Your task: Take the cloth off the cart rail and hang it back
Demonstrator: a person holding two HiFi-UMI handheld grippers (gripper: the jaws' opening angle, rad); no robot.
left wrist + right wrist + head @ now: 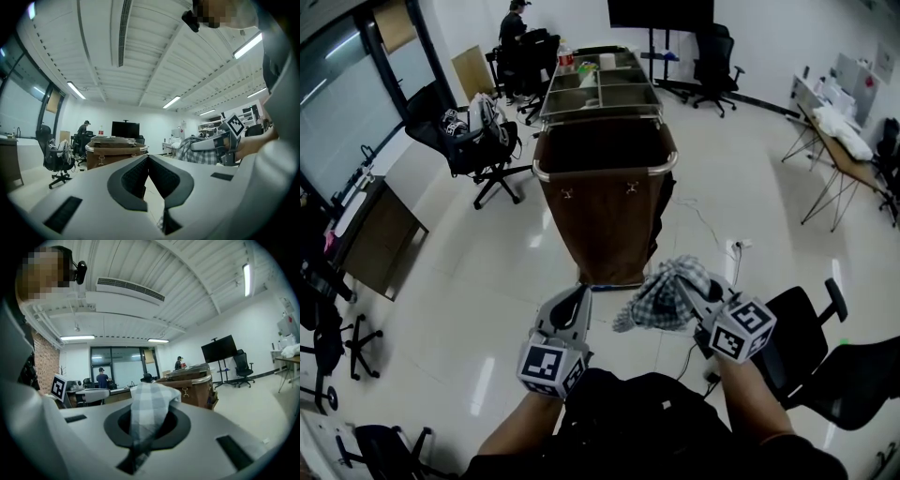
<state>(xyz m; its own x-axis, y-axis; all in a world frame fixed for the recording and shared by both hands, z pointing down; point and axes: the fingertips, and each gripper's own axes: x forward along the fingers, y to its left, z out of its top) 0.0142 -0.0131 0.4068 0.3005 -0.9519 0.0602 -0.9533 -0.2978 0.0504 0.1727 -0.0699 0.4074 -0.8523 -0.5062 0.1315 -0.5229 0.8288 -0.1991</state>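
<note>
**Q:** Where is the checked cloth [664, 298] at this moment?

**A:** Off the cart [654, 101] and bunched in the right gripper [682, 284], which is clamped on it. The right gripper view shows a fold of the fabric pinched between the two jaws and rising above them in a soft peak. In the head view it hangs as a loose bundle at the near right, above the glossy white floor [487, 281] and apart from the cart.

**Q:** And the rail [538, 172]?

**A:** The curved metal bar runs round the near end of the cart, above the brown bag [605, 225] that hangs there. It lies a little farther off than both grippers.

**Q:** What of the left gripper [579, 293]?

**A:** Closed on nothing. Its own view shows the two dark pads meeting at the tip, with the cart beyond them to the left and the cloth-carrying gripper to the right. It is held just left of the cloth, not touching it.

**Q:** Anything else in the room?

**A:** A black office chair [478, 141] draped with gear stands left of the cart. A person [516, 28] is at a desk at the far left.
</note>
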